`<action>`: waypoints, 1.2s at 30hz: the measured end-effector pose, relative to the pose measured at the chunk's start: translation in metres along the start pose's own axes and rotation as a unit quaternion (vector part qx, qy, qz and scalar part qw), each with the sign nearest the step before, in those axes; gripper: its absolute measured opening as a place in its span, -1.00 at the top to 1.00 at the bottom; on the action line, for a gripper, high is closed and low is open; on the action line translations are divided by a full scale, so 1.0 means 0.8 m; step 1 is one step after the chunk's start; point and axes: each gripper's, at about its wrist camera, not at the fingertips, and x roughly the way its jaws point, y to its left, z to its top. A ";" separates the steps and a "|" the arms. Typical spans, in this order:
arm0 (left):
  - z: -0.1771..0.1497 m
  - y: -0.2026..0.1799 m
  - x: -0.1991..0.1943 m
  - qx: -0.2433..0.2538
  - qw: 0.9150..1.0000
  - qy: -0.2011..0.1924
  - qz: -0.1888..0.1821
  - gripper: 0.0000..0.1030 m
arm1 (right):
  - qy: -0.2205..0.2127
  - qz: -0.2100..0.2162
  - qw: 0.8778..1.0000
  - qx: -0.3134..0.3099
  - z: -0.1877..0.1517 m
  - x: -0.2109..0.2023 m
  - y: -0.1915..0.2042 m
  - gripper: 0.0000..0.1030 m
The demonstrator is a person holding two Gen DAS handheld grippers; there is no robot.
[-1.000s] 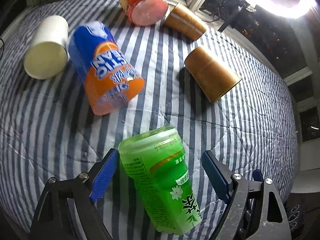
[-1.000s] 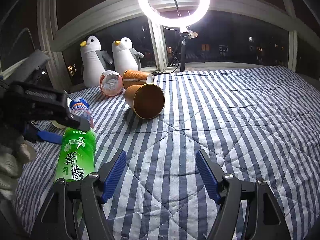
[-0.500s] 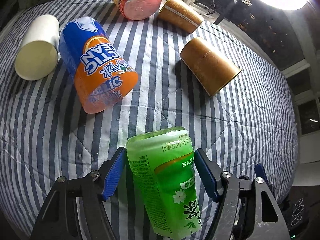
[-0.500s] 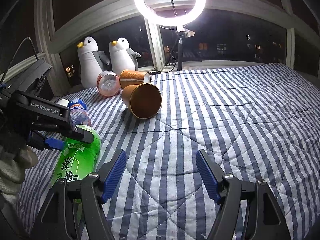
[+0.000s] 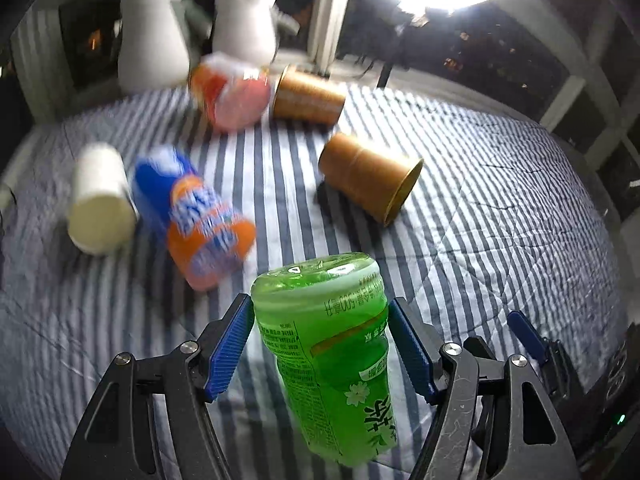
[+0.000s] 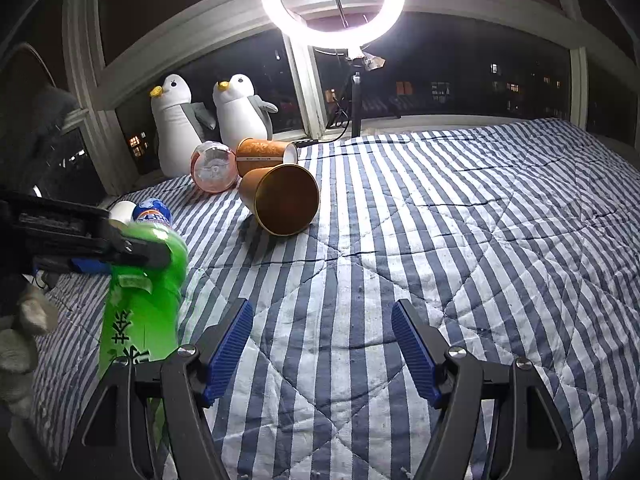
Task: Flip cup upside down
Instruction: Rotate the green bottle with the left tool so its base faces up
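Between the left gripper's (image 5: 321,344) blue pads sits the green cup (image 5: 332,356), clamped at both sides, closed end forward, white Chinese characters and a flower on its label. At ten o'clock lies an orange-and-blue cup (image 5: 200,220), lettering blurred. Right gripper (image 6: 322,346) hangs spread wide, holding nothing, above striped quilt (image 6: 460,248) bare out to three o'clock.

The green cup (image 5: 332,356) is carrying white Chinese characters down its label, with "500" showing in a line of small white print near its closed end. The orange-and-blue cup (image 5: 200,220) is showing white lettering, too blurred to read.
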 end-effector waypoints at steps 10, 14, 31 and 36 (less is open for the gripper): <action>0.004 -0.018 -0.028 0.070 0.988 -0.126 0.051 -0.41 | 0.001 -0.003 1.000 0.001 -0.001 0.001 0.000 -0.32; 0.001 -0.025 -0.027 0.092 0.980 -0.162 0.062 -0.41 | 0.001 -0.003 1.000 0.003 -0.001 0.001 -0.003 -0.33; -0.040 -0.026 -0.021 0.103 0.982 -0.155 0.032 -0.41 | 0.001 -0.010 1.000 0.001 -0.001 0.001 -0.003 -0.33; -0.055 -0.024 -0.029 0.104 0.981 -0.161 0.028 -0.41 | 0.001 -0.011 1.000 0.000 -0.002 0.002 -0.003 -0.33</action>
